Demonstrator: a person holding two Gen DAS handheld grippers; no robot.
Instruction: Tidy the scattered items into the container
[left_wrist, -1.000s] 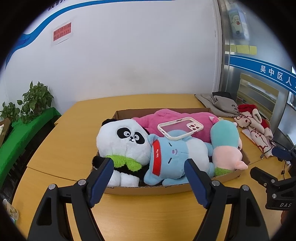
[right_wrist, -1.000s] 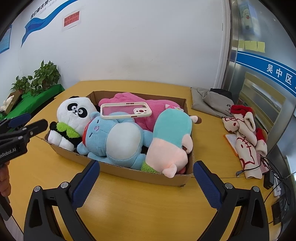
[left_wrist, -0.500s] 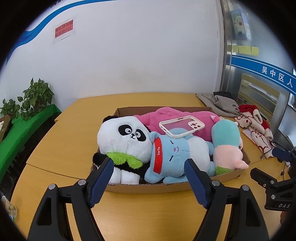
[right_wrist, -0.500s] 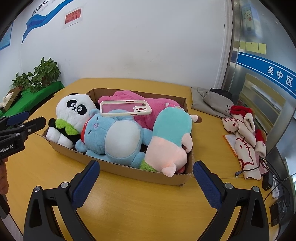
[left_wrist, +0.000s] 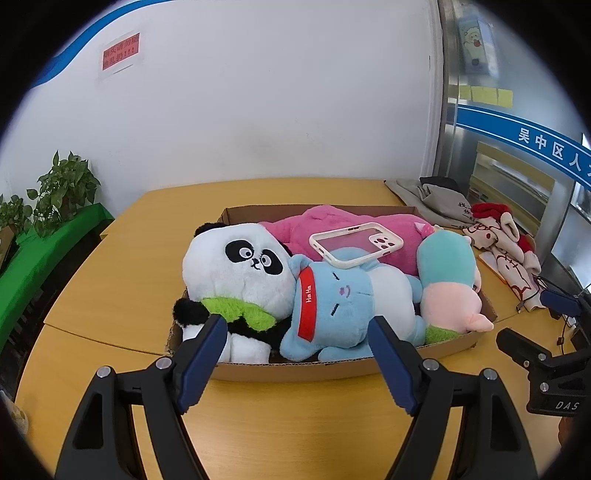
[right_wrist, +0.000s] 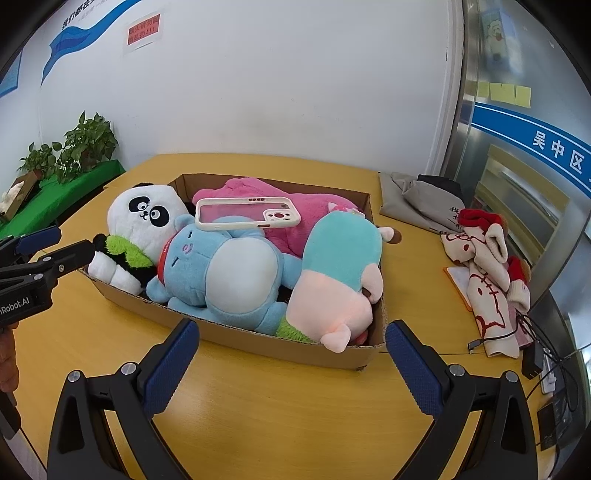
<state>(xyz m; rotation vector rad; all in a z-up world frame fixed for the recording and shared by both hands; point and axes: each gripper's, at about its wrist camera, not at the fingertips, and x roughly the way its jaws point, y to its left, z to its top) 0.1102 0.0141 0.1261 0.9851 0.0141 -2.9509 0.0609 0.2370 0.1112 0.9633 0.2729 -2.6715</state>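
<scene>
A shallow cardboard box (left_wrist: 295, 371) (right_wrist: 236, 332) on the wooden table holds a panda plush (left_wrist: 240, 269) (right_wrist: 147, 218), a blue plush (left_wrist: 351, 306) (right_wrist: 229, 277), a pink plush (left_wrist: 332, 229) (right_wrist: 295, 218), and a teal and pink plush (left_wrist: 447, 280) (right_wrist: 340, 269). A white phone case (left_wrist: 356, 245) (right_wrist: 247, 214) lies on top of them. My left gripper (left_wrist: 297, 358) is open and empty, just in front of the box. My right gripper (right_wrist: 291, 365) is open and empty at the box's near right corner.
Grey cloth bags (left_wrist: 432, 199) (right_wrist: 421, 199) and red and white socks (left_wrist: 506, 243) (right_wrist: 487, 258) lie on the table right of the box. Cables and a charger (right_wrist: 535, 354) are at the far right. Potted plants (left_wrist: 62, 192) stand on a green shelf at left.
Both grippers have pulled back and lifted slightly from the box. They stay open and empty. The contents of the box have not moved.
</scene>
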